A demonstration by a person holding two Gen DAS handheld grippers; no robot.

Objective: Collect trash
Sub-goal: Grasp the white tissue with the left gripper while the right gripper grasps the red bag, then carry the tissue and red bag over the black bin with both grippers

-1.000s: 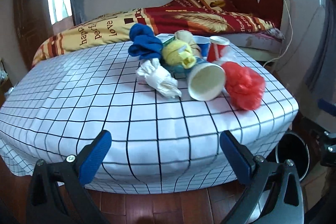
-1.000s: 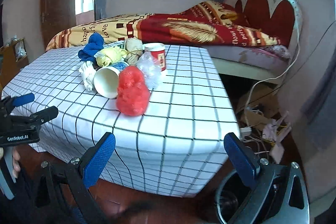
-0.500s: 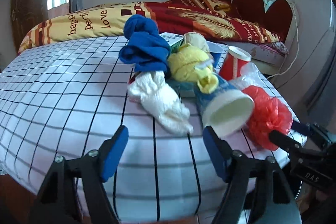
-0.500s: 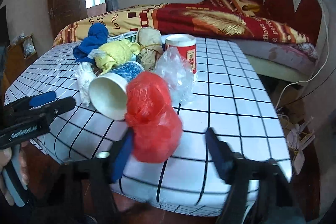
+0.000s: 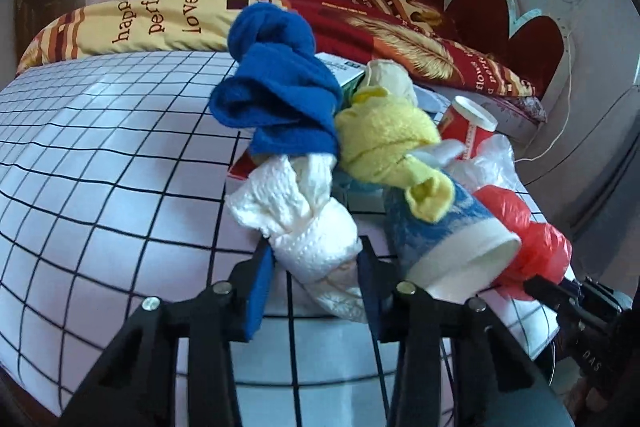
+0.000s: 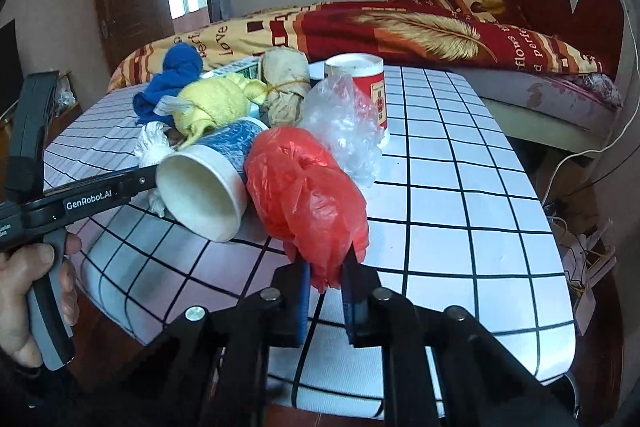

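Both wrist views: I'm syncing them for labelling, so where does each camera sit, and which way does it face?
Left wrist: sits on the left tongs, facing the table pile; its pads have been closing on the white tissue.
Right wrist: sits on the right tongs, facing the same pile; its pads pinch the red bag; a hand shows at left.
Shared: paper cup, red bag, bed.

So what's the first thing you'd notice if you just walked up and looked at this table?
Probably the bright red plastic bag at the near edge of the checked table, pinched by the right hand-held gripper, whose jaws have just been closing. Beside it the left hand-held gripper has been closing around a crumpled white paper towel. Behind them sits a colourful heap: a blue cloth, a yellow cloth and a tipped paper cup.
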